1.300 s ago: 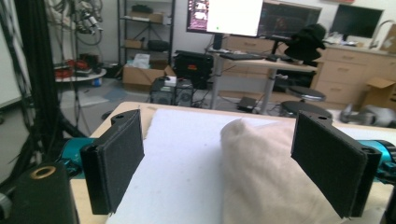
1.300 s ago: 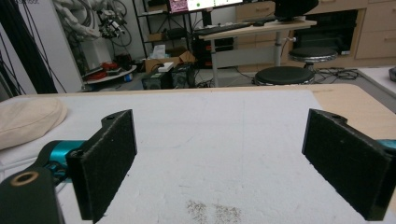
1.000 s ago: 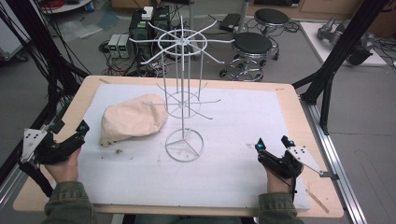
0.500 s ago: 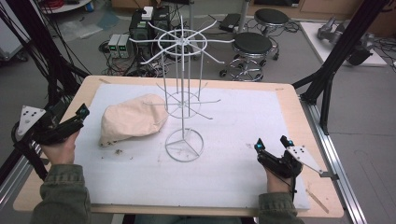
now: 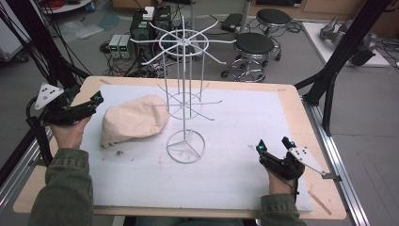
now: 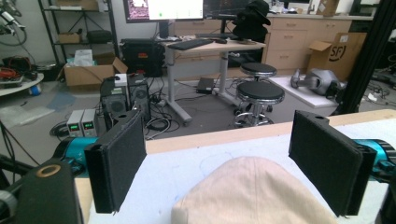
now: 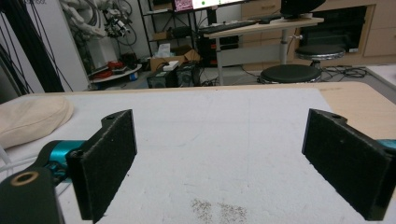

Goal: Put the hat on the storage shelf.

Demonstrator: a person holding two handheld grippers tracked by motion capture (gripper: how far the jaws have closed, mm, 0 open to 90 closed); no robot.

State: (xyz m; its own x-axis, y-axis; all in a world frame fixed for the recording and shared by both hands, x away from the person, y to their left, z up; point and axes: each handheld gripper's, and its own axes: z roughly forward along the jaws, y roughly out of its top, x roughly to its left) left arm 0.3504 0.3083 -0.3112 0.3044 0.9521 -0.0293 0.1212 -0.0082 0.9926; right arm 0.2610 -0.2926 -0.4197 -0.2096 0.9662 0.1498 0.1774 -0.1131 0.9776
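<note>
A beige fabric cap [image 5: 134, 125] lies on the white foam mat [image 5: 244, 117], left of centre. Just right of it stands a tall white wire rack [image 5: 186, 94] with hook arms and a round base. My left gripper [image 5: 89, 101] hangs above the table's left edge, pointing at the cap, open and holding nothing. In the left gripper view the cap [image 6: 252, 196] sits low between the spread jaws of my left gripper [image 6: 222, 154]. My right gripper [image 5: 274, 145] rests at the mat's near right, open. In its own view my right gripper [image 7: 219, 140] faces bare mat, and the cap [image 7: 32, 119] lies far left.
Small dark crumbs [image 7: 219, 210] dot the mat in front of the right gripper. The wooden table [image 5: 296, 101] borders the mat on all sides. Black frame posts [image 5: 339, 61] rise at both table sides. Stools [image 5: 254, 44] and electronics stand on the floor beyond.
My left gripper has moved forward along the table's left edge and turned toward the cap. The right gripper, cap and rack have not moved.
</note>
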